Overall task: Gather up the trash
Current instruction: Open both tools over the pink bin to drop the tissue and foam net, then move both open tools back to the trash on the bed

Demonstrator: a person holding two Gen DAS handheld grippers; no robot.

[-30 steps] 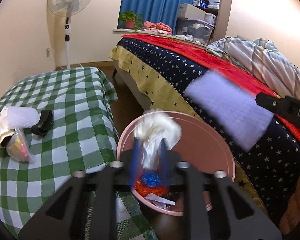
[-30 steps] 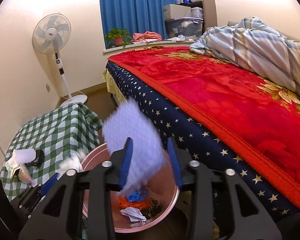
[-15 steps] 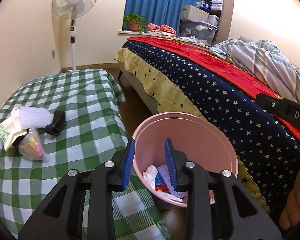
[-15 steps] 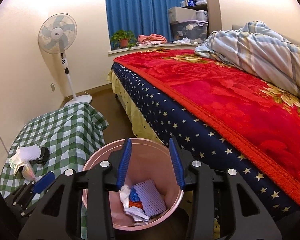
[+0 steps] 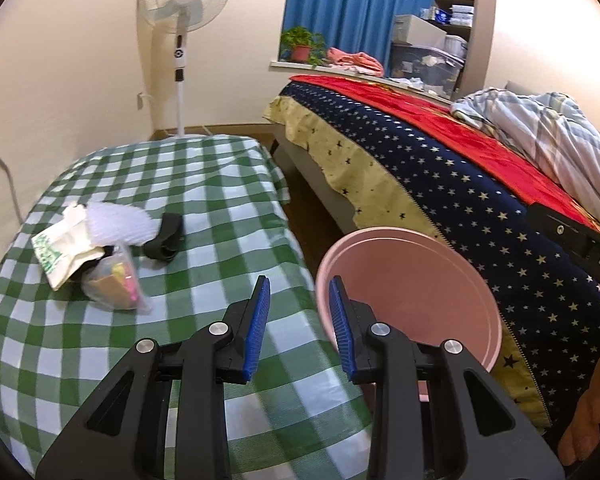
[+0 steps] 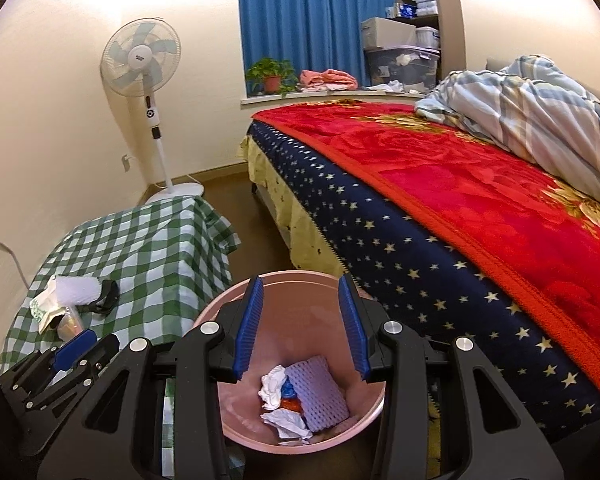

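Observation:
A pink bin (image 6: 236,416) stands on the floor between the checked table and the bed; it also shows in the left wrist view (image 5: 412,280). In it lie a purple foam sheet (image 6: 324,390), crumpled white paper (image 6: 274,386) and red and blue scraps. My right gripper (image 6: 300,326) is open and empty above the bin. My left gripper (image 5: 298,326) is open and empty over the table edge, left of the bin. On the table lie a white foam net (image 5: 118,226), a paper packet (image 5: 62,248), a clear bag (image 5: 114,286) and a black item (image 5: 166,238).
The table has a green checked cloth (image 5: 204,200). The bed (image 6: 480,220) with red blanket and starred cover fills the right. A standing fan (image 6: 150,80) is in the far corner. A cable runs down the left wall.
The white paper and the purple foam sheet dropped from my grippers into the bin. Both grippers are now empty. My left gripper has swung left toward the table.

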